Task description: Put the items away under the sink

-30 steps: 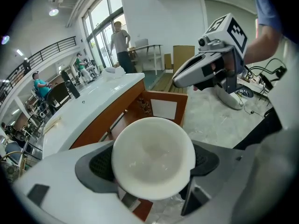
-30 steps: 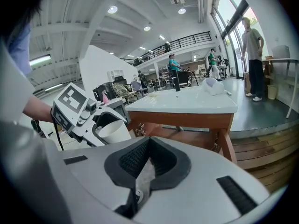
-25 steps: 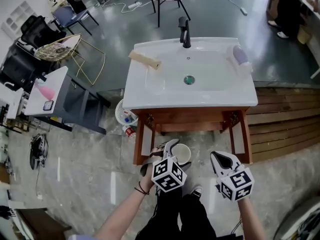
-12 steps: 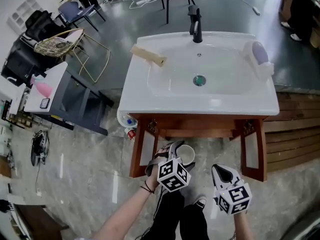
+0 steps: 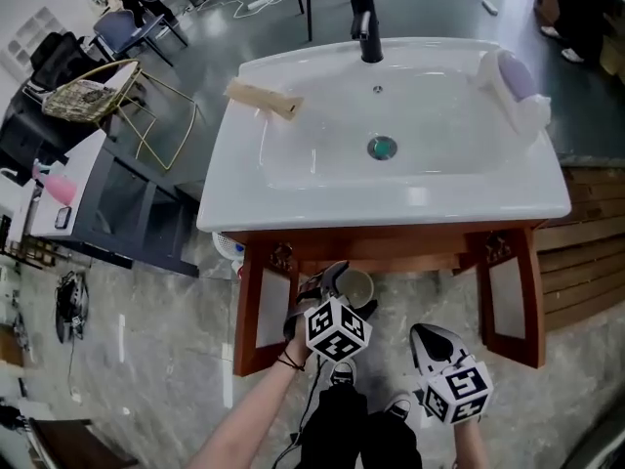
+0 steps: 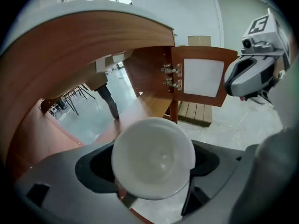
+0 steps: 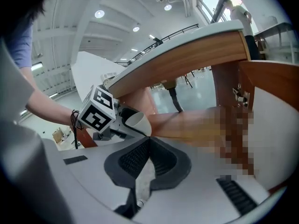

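The white cup (image 6: 153, 164) is sitting clamped in the left gripper (image 5: 334, 291), its two jaws pressing in on it from either side, with the open mouth turned back toward that gripper's camera. It is hanging in the air just below the front edge of the sink (image 5: 293, 208), in the opening of the wooden cabinet (image 5: 391, 247), nearer the left door (image 5: 262, 306) than the right door (image 5: 510, 296). Both doors are standing swung open. Beyond the cup, the left gripper view is showing the cabinet's wooden shelf (image 6: 149, 104) and the hinges of the right door.

The right gripper (image 5: 433, 342) is hovering lower and to the right, apart from the cabinet, its jaws pressed together with nothing between them (the ribbed pads are meeting at the tips). From its own view the cup is showing up ahead and to the left, beside the left gripper's marker cube.

Up on the sink, a black faucet (image 5: 366, 27) is standing at the middle of the back edge, a wooden brush-like piece (image 5: 262, 98) is lying near the back left corner, and a purple and white item (image 5: 513, 76) is resting at the back right corner
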A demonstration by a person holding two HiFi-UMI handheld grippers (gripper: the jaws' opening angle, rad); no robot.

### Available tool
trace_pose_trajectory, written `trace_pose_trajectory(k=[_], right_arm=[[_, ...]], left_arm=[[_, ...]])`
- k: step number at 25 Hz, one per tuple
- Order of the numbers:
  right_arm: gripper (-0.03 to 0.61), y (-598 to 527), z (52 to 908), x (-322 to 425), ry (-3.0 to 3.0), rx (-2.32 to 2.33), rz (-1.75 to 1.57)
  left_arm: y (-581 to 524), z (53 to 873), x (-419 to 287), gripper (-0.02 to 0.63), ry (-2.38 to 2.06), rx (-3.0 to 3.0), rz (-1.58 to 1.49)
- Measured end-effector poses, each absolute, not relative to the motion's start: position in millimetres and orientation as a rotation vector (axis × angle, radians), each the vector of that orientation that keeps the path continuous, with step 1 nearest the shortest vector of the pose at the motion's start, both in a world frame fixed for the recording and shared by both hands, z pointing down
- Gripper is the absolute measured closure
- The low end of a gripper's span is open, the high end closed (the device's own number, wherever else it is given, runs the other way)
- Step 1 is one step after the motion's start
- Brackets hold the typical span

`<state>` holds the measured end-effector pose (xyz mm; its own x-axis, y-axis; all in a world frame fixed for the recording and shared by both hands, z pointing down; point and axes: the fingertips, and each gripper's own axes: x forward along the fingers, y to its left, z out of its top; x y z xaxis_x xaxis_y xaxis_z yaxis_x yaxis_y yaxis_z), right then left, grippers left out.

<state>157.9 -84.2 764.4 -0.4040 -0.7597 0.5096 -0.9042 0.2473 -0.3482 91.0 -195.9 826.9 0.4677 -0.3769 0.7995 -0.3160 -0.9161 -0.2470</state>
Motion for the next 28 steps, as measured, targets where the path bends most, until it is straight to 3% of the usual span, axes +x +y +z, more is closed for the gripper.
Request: trace_pose_trajectory(k=[28], right_arm=[[0.563,-98.9,840.7,140.9,-2.326,1.563,0.891]], left_arm=[[-301.5,911.9,89.3,0.193,0.793,-2.536,-1.538]])
